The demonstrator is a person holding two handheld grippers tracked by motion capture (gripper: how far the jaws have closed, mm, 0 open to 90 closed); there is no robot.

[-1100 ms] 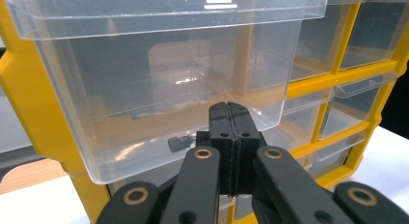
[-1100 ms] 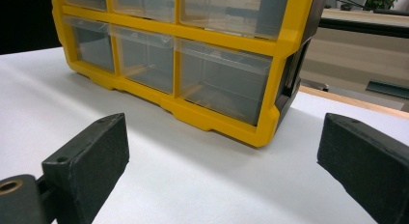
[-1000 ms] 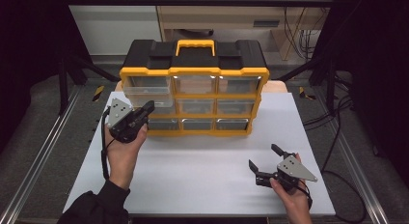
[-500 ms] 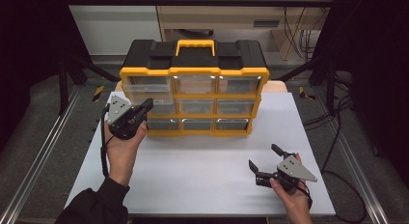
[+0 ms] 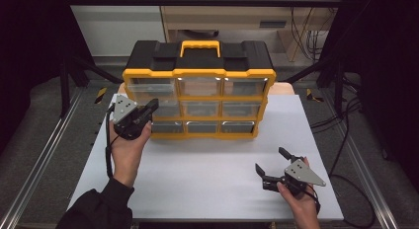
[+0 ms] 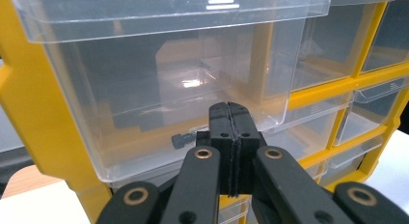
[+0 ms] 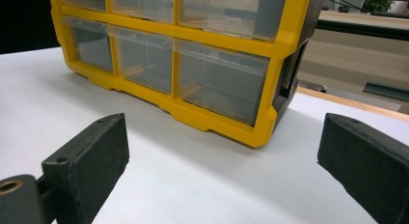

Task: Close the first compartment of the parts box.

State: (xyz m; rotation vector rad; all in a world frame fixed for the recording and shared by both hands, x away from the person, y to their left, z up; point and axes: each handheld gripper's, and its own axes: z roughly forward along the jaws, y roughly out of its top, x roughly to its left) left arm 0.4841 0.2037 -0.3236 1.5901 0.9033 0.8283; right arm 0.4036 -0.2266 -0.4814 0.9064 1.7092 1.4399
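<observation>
white table (image 5: 207, 189) carries a yellow drawer cabinet (image 5: 197, 98). left gripper (image 5: 148, 108), jaws pressed together on nothing, tips just before the clear left-column drawer (image 6: 159, 89). right gripper (image 5: 272, 162) jaws wide apart, empty, cabinet well ahead.

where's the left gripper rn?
High view: left gripper is at the left of the table, jaws shut, up against the left-column drawer of the yellow organizer.

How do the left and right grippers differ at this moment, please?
The left gripper has its jaws shut together, while the right gripper has its jaws wide apart. The left is raised against the yellow organizer's clear drawers; the right sits low over the white table, well away. Neither holds anything.
</observation>
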